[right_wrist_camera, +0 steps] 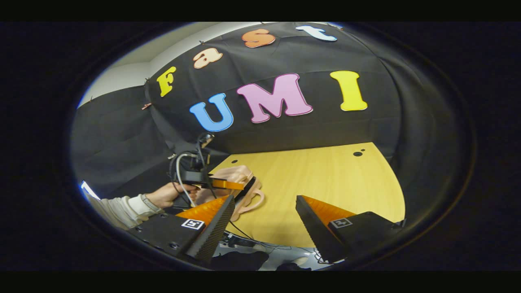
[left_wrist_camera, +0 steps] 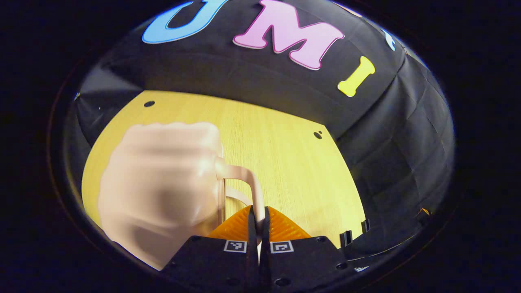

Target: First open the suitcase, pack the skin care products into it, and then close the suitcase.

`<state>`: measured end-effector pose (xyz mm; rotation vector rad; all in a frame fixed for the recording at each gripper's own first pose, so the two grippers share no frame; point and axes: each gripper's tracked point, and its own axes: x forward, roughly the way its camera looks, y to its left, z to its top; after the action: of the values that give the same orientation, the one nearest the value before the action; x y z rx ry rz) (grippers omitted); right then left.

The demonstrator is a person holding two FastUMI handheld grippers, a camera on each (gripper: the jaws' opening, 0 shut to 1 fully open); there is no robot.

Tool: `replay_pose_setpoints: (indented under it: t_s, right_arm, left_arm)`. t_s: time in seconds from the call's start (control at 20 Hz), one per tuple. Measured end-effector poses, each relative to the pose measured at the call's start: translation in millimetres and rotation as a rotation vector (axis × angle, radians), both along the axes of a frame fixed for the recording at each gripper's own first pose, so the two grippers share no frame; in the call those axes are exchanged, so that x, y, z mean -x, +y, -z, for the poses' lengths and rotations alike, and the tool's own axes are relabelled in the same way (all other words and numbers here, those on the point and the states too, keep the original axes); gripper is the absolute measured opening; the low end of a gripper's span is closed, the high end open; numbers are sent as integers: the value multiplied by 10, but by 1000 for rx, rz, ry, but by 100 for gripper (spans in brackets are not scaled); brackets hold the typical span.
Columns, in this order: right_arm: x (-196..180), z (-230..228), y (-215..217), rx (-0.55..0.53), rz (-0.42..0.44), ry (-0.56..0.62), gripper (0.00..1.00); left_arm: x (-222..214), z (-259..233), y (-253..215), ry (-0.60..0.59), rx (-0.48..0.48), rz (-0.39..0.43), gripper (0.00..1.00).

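Note:
A small pale pink suitcase (left_wrist_camera: 158,183) looks blurred at the left of the left gripper view, over the wooden table (left_wrist_camera: 285,154). Its curved handle (left_wrist_camera: 252,183) runs down between the orange fingers of my left gripper (left_wrist_camera: 259,209), which is shut on it. In the right gripper view the suitcase (right_wrist_camera: 234,173) sits at the table's left side, with the left gripper (right_wrist_camera: 240,187) on its handle (right_wrist_camera: 254,201) and a hand (right_wrist_camera: 165,194) holding that gripper. My right gripper (right_wrist_camera: 265,198) is open, holding nothing, near the table's front edge and to the right of the suitcase.
The light wooden table (right_wrist_camera: 325,179) has small dark holes (right_wrist_camera: 357,154) near its far corners. Black cloth walls close it in at the back and sides. A white sleeve (right_wrist_camera: 122,207) reaches in from the left, and cables (right_wrist_camera: 252,244) lie below the front edge.

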<state>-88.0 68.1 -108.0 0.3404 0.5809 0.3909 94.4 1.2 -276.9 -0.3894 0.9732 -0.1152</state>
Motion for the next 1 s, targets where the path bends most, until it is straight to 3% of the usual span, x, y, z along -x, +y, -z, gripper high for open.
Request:
replay_pose_setpoints:
  t_s: [0.2, 0.3, 0.4, 0.45, 0.55, 0.75, 0.9, 1.0]
  right_arm:
    - [161, 150, -299, 54, -5, 17, 96]
    - [193, 237, -371, 65, -14, 28, 96]
    - [168, 281, -397, 73, -19, 12, 96]
    - [144, 292, -387, 71, -20, 2, 96]
    - [70, 282, -341, 64, -13, -20, 96]
    - [-111, -130, -253, 116, 12, -198, 96]
    - [-367, -567, -285, 127, 112, -350, 98]
    - [-553, -926, -367, 124, 205, -453, 97]
  left_arm:
    - [34, 293, -198, -1, -32, 4, 8]
    - [-76, 94, -265, -102, -34, -5, 17]
    - [-175, -457, -297, -277, -11, -37, 39]
    - [-182, -705, -253, -356, -28, -50, 73]
    - [-55, -1168, -218, -462, -78, -34, 94]
    - [171, -2221, -153, -719, -219, -53, 95]
    - [554, -2882, -42, -845, -310, -146, 95]
    - [826, -3209, -33, -913, -354, -162, 95]
